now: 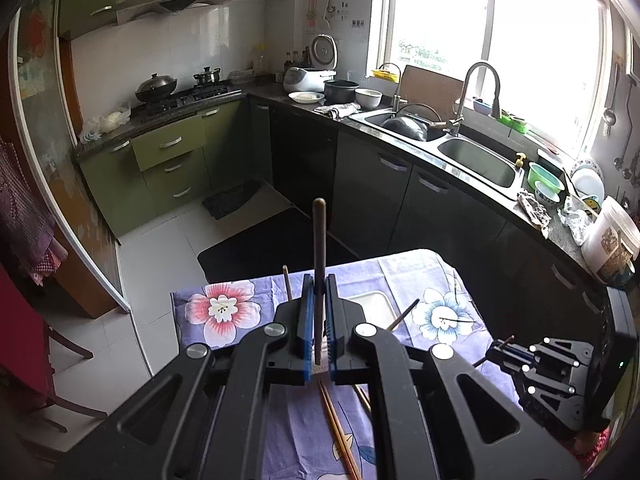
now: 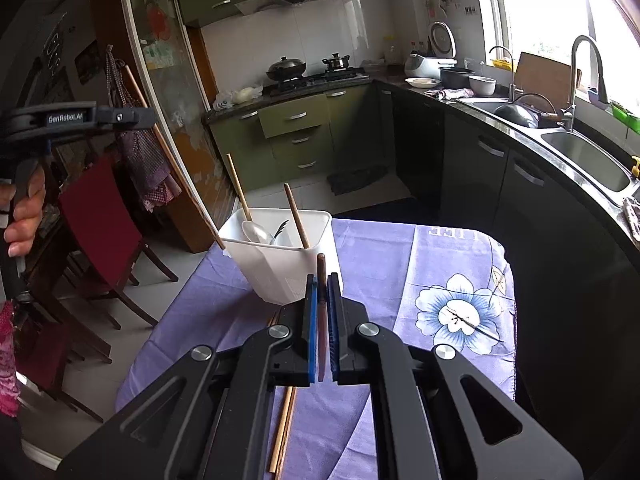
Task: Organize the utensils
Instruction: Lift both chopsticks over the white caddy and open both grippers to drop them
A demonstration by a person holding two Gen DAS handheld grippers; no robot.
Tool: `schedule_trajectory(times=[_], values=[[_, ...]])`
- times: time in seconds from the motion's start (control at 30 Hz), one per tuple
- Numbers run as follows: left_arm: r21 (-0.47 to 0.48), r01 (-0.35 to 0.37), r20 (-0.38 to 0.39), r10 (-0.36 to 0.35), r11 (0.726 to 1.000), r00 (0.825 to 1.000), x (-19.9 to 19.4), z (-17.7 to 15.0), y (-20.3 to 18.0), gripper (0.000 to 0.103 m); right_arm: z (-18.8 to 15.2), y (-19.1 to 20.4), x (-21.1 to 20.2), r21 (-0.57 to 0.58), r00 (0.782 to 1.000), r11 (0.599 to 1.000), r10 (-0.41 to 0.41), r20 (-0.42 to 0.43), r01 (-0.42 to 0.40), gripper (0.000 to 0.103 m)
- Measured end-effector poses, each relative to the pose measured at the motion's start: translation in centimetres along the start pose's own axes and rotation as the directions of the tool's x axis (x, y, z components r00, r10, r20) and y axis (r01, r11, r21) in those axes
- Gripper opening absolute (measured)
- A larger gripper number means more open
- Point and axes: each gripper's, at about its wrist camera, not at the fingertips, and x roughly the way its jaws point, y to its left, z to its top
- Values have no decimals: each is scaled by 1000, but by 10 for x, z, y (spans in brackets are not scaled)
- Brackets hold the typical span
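I hold one dark chopstick (image 1: 319, 264) pinched in my left gripper (image 1: 319, 320), standing up at frame centre, and another dark chopstick (image 2: 321, 312) clamped in my right gripper (image 2: 322, 320). Both look light, stiff, thin and likely slippery, so I grip mid-shaft. The white holder (image 2: 280, 276) sits just beyond, upper centre, on the floral cloth (image 2: 400, 264); loose chopsticks (image 2: 282, 428) lie below.

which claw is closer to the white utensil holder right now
Probably the right. The right claw, shut on a dark chopstick, sits just in front of the white utensil holder. The left claw, gripping a dark utensil handle, appears raised above it.
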Motion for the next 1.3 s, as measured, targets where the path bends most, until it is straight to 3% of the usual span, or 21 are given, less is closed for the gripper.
schedule_trajectory(times=[0.23,0.57,0.63,0.73,0.87,1.07,1.3], values=[[-7,-37,18,38,999,999,20,21,4,5,1,-6,-4,-1,1000,1000,0,0,0,6],[-10,-42,-121,41,999,992,92,-17,15,6,71,17,-82,-45,986,999,31,167,-23,6],[-17,-36,-137,34,999,990,101,-26,19,10,88,22,-92,-41,980,998,44,192,-37,6],[-24,-31,-141,28,999,990,105,-36,24,37,110,30,-97,-37,973,999,43,225,-36,6],[-34,-13,-100,10,999,995,87,-40,30,41,133,36,-86,-24,968,998,66,241,-62,6],[-22,-16,-44,15,1000,999,55,-47,36,49,153,46,-49,-7,970,1000,24,241,-23,6],[-14,-3,-71,2,1000,998,48,-67,43,49,150,47,14,-4,988,999,-31,154,32,6]])
